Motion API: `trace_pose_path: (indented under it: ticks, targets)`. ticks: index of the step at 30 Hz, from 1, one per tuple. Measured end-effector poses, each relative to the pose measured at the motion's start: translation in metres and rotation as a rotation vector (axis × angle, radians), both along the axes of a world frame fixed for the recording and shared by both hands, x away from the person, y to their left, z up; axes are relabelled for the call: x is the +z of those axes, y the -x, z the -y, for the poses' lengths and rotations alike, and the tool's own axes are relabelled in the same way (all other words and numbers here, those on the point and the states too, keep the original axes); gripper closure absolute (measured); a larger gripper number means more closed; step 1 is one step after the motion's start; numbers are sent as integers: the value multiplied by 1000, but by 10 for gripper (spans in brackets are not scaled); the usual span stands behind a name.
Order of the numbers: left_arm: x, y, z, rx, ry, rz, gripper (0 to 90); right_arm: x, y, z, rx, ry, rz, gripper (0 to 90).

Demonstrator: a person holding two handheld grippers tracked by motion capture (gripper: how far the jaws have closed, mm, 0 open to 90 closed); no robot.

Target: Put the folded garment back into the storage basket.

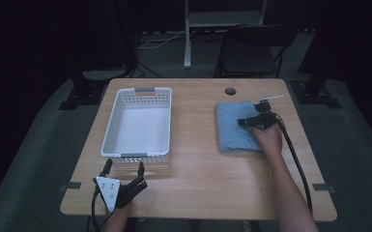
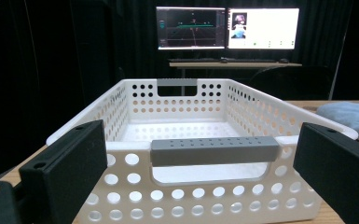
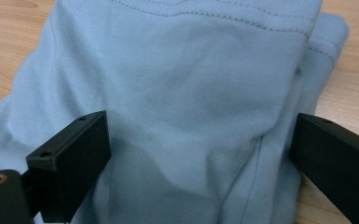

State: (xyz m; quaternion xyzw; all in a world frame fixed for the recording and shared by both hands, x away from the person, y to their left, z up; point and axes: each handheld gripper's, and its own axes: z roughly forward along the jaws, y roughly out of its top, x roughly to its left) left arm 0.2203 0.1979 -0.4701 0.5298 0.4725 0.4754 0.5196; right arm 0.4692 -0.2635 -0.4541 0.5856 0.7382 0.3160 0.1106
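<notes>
At the surface's right, the right gripper [image 1: 251, 121] hung with jaws spread over the folded blue garment [image 1: 236, 128], seemingly poised to grasp it, while the left gripper [image 1: 124, 168], jaws open, faced the white basket [image 1: 118, 113].

No readable text, label, brand, number or sign is showing anywhere. The two monitors [image 2: 227, 28] glowing at the back of the left gripper view are displaying graphs and small panels, but whatever is written on them is coming through too small and blurred to make out.
</notes>
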Motion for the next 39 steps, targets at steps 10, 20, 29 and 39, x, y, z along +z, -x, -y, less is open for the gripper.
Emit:
trace_pose_path:
  ticks: [10,20,29,39]
  targets:
    - [0,0,0,0,0,1,36,-5,6,3,12,-22,48,51]
    - [0,0,0,3,-1,0,36,-8,14,10,89,-140,88,565]
    - [0,0,0,2,0,-1,36,-9,17,9,83,-173,105,678]
    - [0,0,0,1,0,0,36,-10,23,15,64,-275,141,699]
